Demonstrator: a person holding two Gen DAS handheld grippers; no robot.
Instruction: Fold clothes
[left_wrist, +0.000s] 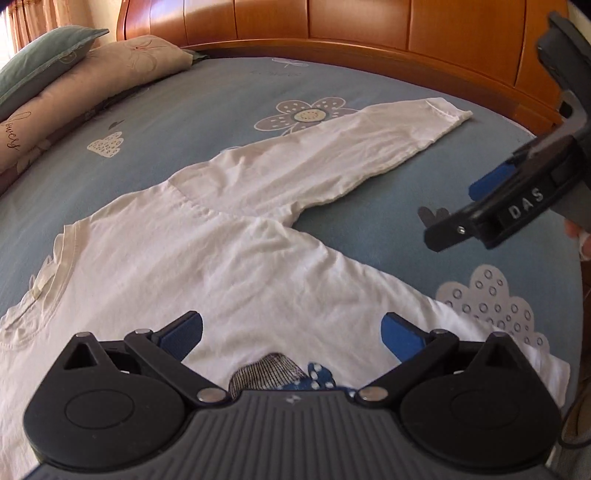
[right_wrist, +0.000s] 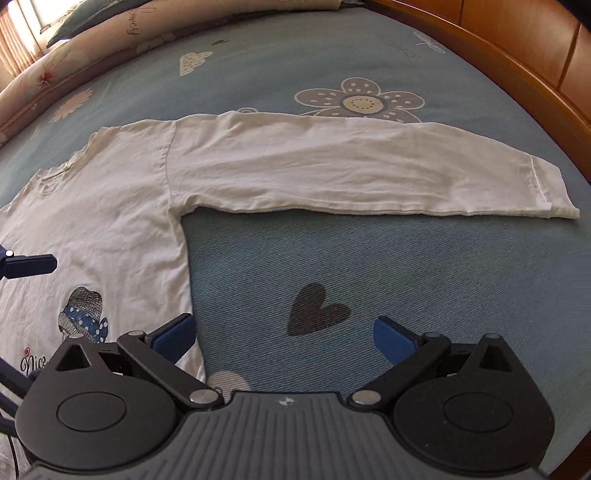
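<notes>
Left wrist view: we see a white cotton shirt (left_wrist: 192, 258) lying flat and creased on the blue denim-textured bedsheet (left_wrist: 207, 107), one long sleeve (right_wrist: 351, 173) stretched right. Our left gripper (left_wrist: 291, 332) hovers over its printed chest, blue-padded jaws wide and empty; our right gripper (right_wrist: 284, 338) is likewise wide over bare sheet.

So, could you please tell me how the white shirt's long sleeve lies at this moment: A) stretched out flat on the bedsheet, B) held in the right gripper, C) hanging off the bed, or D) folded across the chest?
A: the sleeve lies stretched flat on the blue bedsheet, away from both open grippers.
</notes>
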